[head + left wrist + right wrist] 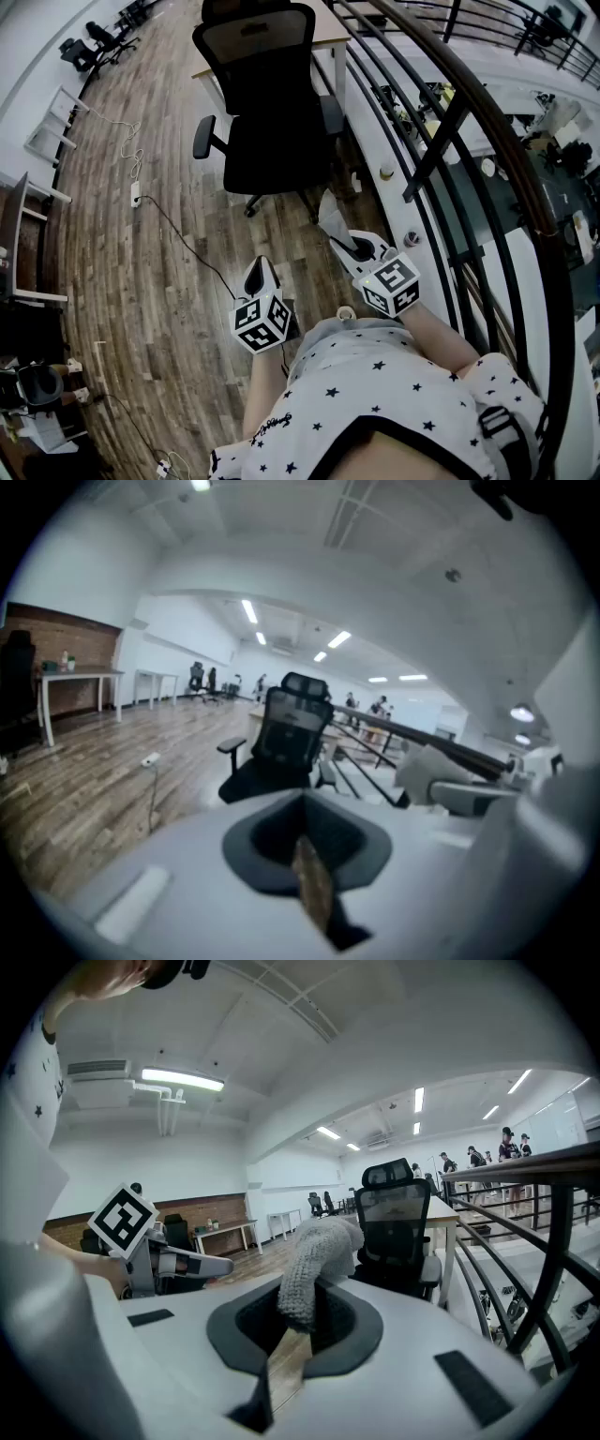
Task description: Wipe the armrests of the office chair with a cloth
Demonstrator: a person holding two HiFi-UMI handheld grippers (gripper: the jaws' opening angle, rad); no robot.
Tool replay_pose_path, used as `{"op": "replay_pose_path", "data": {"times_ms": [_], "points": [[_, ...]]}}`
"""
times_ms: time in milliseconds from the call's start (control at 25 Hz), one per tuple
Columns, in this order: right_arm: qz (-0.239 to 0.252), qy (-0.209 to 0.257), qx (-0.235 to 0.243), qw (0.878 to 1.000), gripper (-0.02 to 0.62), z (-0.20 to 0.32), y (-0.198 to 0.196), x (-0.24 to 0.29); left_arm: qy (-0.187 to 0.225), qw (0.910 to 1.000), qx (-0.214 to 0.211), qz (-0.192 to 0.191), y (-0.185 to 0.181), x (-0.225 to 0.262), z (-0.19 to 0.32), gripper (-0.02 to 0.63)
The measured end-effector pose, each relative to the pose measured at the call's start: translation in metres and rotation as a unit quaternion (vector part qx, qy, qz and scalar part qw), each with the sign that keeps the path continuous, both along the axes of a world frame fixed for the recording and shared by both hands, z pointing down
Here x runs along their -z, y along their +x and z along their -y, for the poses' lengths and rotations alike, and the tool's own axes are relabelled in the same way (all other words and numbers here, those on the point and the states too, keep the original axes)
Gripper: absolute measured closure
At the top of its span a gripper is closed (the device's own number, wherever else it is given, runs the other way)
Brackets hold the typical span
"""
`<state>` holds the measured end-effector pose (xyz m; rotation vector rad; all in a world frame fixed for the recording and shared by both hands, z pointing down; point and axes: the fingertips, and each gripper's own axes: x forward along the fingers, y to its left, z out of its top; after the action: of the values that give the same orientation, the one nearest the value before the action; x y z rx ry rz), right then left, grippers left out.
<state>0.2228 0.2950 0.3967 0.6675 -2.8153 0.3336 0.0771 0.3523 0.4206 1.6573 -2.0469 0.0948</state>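
Note:
The black office chair (267,103) stands ahead on the wood floor, its back to me, with one armrest (204,136) on the left and the other armrest (331,114) on the right. My right gripper (345,239) is shut on a grey knitted cloth (330,212) and is held well short of the chair. In the right gripper view the cloth (315,1258) rises from the jaws, with the chair (397,1232) beyond it. My left gripper (261,277) is shut with nothing in it, low beside the right one. The left gripper view shows the chair (279,745) in the distance.
A dark metal railing (450,122) curves along the right, close to the chair. A desk (323,37) stands behind the chair. A white cable and power strip (135,193) lie on the floor to the left. More chairs (94,47) stand at the far left.

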Motion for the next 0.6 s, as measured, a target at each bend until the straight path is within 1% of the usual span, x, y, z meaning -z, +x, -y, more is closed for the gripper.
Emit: {"op": "replay_pose_path", "data": {"times_ms": [240, 480, 600], "points": [[-0.005, -0.005, -0.002, 1.0, 0.566, -0.007, 0.006, -0.008, -0.002, 0.9999, -0.014, -0.002, 0.013, -0.001, -0.003, 0.603], [-0.006, -0.002, 0.005, 1.0, 0.566, -0.006, 0.01, -0.005, -0.002, 0.9997, -0.024, -0.006, 0.022, 0.004, -0.003, 0.603], [-0.001, -0.006, 0.002, 1.0, 0.566, -0.004, 0.015, -0.007, -0.004, 0.9995, -0.03, -0.007, 0.028, 0.003, -0.001, 0.603]]}}
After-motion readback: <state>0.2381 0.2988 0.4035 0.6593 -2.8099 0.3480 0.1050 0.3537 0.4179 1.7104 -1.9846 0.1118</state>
